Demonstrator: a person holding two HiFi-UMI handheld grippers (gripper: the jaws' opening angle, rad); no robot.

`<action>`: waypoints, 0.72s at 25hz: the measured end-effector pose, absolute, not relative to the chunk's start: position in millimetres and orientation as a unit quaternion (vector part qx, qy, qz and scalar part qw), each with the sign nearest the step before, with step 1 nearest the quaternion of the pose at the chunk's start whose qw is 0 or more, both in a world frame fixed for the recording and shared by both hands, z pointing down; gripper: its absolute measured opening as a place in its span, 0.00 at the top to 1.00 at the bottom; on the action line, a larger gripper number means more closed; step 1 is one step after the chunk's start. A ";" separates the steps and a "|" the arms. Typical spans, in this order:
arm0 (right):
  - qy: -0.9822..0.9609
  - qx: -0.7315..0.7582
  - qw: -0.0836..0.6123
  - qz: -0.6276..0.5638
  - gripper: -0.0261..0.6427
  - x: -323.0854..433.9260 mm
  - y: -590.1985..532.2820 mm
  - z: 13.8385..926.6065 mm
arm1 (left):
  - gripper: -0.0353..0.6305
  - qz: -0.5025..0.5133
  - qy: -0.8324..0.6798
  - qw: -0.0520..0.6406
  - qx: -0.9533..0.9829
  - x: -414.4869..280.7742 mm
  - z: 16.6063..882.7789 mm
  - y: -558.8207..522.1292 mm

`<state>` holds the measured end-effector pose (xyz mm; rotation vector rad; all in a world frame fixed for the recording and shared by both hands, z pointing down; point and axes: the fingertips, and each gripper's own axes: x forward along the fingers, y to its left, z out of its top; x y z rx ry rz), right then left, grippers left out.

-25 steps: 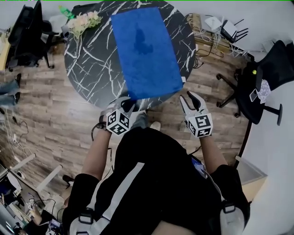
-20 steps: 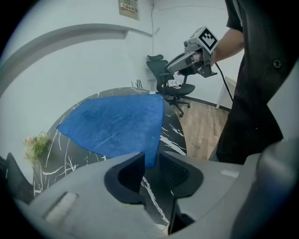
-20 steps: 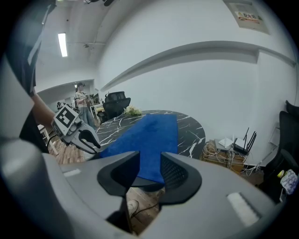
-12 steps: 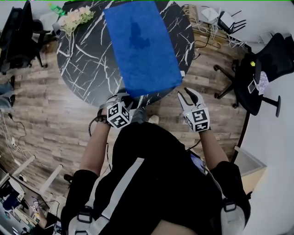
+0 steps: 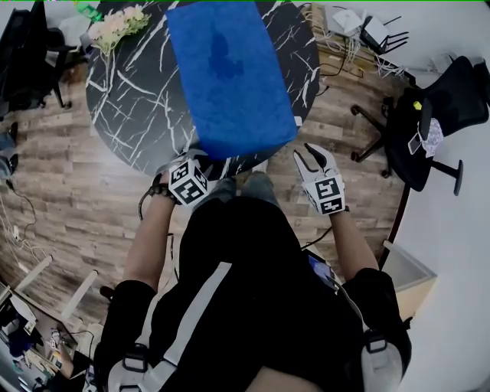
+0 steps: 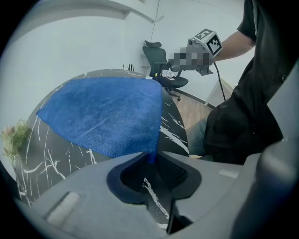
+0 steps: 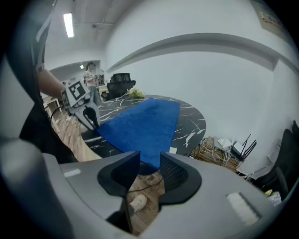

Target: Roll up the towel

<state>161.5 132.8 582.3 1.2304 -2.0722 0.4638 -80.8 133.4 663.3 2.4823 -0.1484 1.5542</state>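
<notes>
A blue towel [image 5: 230,76] lies spread flat on the round black marble table [image 5: 130,99], one short edge at the rim nearest me. My left gripper [image 5: 200,159] is at the towel's near left corner. In the left gripper view that corner [image 6: 150,156] dips between the jaws [image 6: 150,161], which have just been closing and still stand a little apart. My right gripper [image 5: 310,153] hangs open off the table's rim, over the floor, just short of the near right corner [image 7: 152,161]. Nothing is between its jaws [image 7: 150,163].
A bunch of flowers [image 5: 115,23] lies at the table's far left. Black office chairs stand at the right [image 5: 429,130] and far left [image 5: 31,61]. Cables and small devices [image 5: 360,34] lie on the wooden floor behind the table.
Both grippers have sunk toward the table's near rim. The left one has tipped down onto the towel's near left corner. The towel has not moved.
</notes>
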 end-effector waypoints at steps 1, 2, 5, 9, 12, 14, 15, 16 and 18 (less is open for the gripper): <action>-0.798 0.459 0.353 0.168 0.76 164.0 131.9 587.7 | 0.84 0.532 -0.050 0.106 0.839 -80.6 663.2 131.6; -0.800 0.444 0.373 0.156 0.76 167.7 132.0 594.3 | 0.85 0.537 -0.050 0.107 0.836 -80.3 663.3 130.3; -0.808 0.383 0.436 0.106 0.76 174.7 136.8 614.8 | 0.88 0.547 -0.059 0.119 0.827 -80.8 663.7 129.8; -0.824 0.289 0.487 0.020 0.76 176.0 134.7 637.2 | 0.90 0.559 -0.088 0.139 0.813 -80.5 663.4 125.8; -0.833 0.233 0.501 -0.034 0.75 174.1 131.2 647.2 | 0.91 0.567 -0.112 0.148 0.803 -80.7 663.7 125.2; -0.837 0.202 0.505 -0.063 0.75 171.7 130.7 652.9 | 0.91 0.566 -0.130 0.160 0.798 -82.0 664.4 124.8; -0.838 0.188 0.506 -0.076 0.75 170.5 131.0 655.1 | 0.91 0.565 -0.137 0.166 0.796 -82.3 664.5 124.3; -0.840 0.174 0.506 -0.087 0.75 169.4 131.3 656.9 | 0.91 0.566 -0.144 0.170 0.794 -82.2 664.5 124.0; -0.842 0.150 0.507 -0.106 0.74 167.4 131.0 660.1 | 0.91 0.570 -0.152 0.175 0.789 -82.4 664.5 124.0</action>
